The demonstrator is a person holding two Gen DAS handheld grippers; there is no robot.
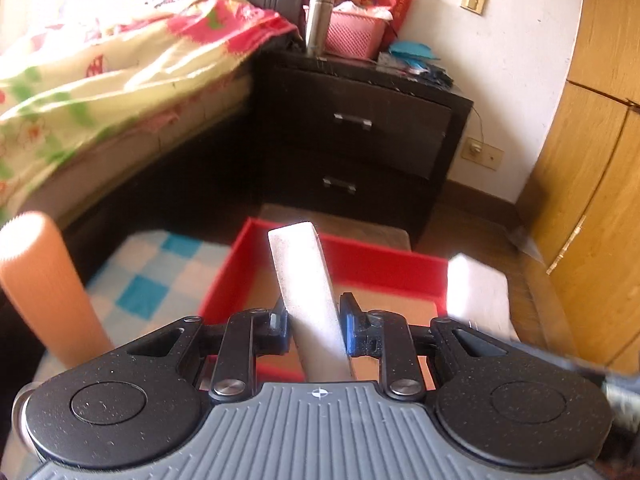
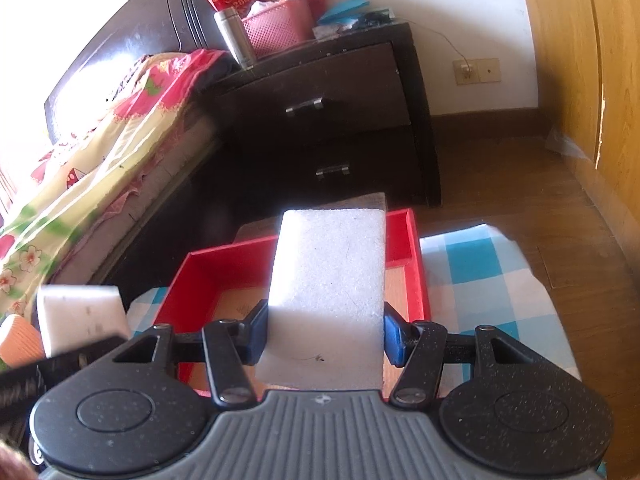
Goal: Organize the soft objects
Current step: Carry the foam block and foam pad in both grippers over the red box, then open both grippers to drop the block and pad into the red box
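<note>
My left gripper (image 1: 314,316) is shut on a narrow white foam block (image 1: 304,276), held edge-on and pointing forward over the red box (image 1: 384,260). My right gripper (image 2: 326,332) is shut on a wider white foam block (image 2: 328,272), also over the red box (image 2: 224,264), whose brown floor shows bare. Each view catches the other hand's block: to the right (image 1: 476,292) in the left wrist view, to the left (image 2: 80,316) in the right wrist view. An orange ribbed foam roll (image 1: 44,288) stands upright at the far left on the blue-checked cloth (image 1: 160,276).
The box sits on a blue-checked cloth (image 2: 480,280). Behind it stands a dark two-drawer nightstand (image 1: 360,128) with a steel flask (image 1: 318,20) and pink basket (image 1: 352,32). A bed with a floral quilt (image 1: 100,72) lies to the left, a wooden wardrobe (image 1: 592,200) to the right.
</note>
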